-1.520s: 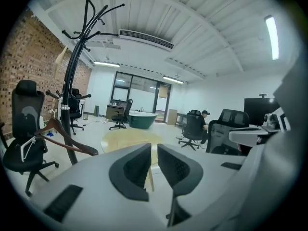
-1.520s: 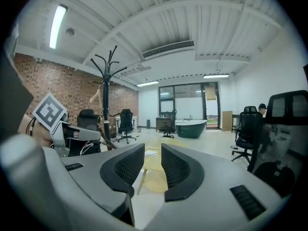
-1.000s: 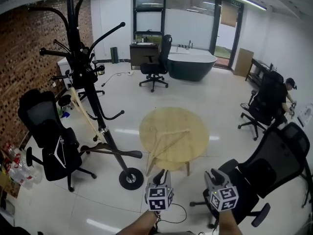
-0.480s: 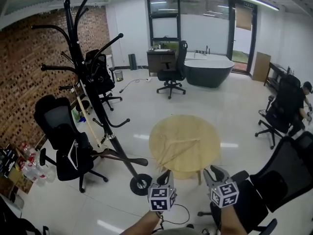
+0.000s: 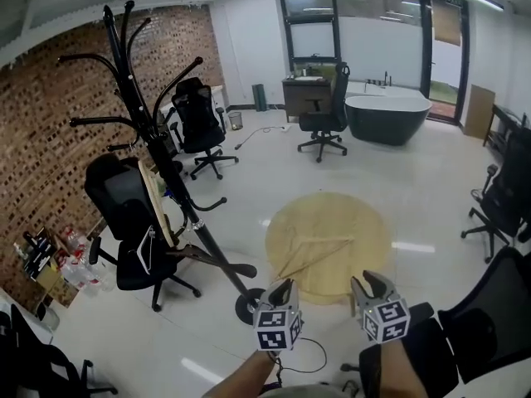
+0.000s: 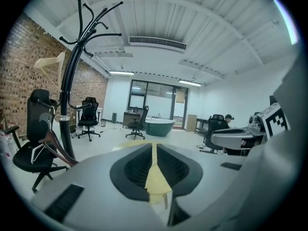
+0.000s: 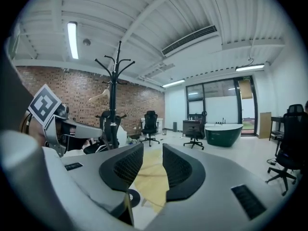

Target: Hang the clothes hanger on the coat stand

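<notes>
A light wooden hanger (image 5: 323, 240) lies on the round wooden table (image 5: 365, 222) just ahead of both grippers. The black coat stand (image 5: 153, 139) leans at the left, and another wooden hanger (image 5: 156, 201) hangs on it. My left gripper (image 5: 279, 290) is low in the head view, short of the table's near edge, shut and empty. My right gripper (image 5: 370, 287) is beside it, open, with nothing between its jaws, which have just been opening a little. The right gripper view shows the coat stand (image 7: 113, 100) and the table (image 7: 150, 177) past its jaws. The coat stand (image 6: 72, 81) is also in the left gripper view.
A black office chair (image 5: 133, 222) stands against the stand and its round base (image 5: 247, 307) lies near my left gripper. Another chair (image 5: 498, 313) is close on the right. A cable (image 5: 309, 356) lies on the floor below. A dark bathtub (image 5: 388, 116) and desk stand far back.
The head view has swung left, so the stand and table sit further right and the brick wall fills more. Both grippers have travelled along with it. The right jaws stand slightly wider.
</notes>
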`<action>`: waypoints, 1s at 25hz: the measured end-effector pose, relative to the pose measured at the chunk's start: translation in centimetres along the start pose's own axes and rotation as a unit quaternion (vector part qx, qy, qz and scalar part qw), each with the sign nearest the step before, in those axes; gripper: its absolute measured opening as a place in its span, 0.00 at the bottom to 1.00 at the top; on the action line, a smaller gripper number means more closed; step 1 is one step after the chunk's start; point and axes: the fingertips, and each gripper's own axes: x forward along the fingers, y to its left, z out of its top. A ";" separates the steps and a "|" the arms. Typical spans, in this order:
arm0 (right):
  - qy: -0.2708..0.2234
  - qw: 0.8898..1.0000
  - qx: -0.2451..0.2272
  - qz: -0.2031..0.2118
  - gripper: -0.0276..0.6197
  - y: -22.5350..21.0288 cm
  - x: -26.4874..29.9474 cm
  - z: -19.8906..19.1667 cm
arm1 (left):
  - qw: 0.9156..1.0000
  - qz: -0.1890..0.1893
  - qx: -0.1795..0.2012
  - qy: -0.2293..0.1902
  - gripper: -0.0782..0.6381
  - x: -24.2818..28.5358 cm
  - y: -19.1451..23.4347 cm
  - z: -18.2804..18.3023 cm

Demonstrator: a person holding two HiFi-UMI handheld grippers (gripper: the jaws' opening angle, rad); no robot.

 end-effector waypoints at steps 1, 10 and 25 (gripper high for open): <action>0.002 1.000 -0.001 0.003 0.23 -0.4 0.4 0.0 | 1.000 0.003 -0.001 0.001 0.17 0.4 -0.1 0.0; 0.036 0.999 -0.022 0.016 0.24 0.6 9.0 -1.0 | 1.000 -0.014 -0.009 0.025 0.21 5.5 5.0 -0.4; 0.094 0.995 -0.034 0.002 0.27 8.1 24.5 -3.5 | 0.998 -0.039 -0.028 0.042 0.21 11.1 21.2 -1.5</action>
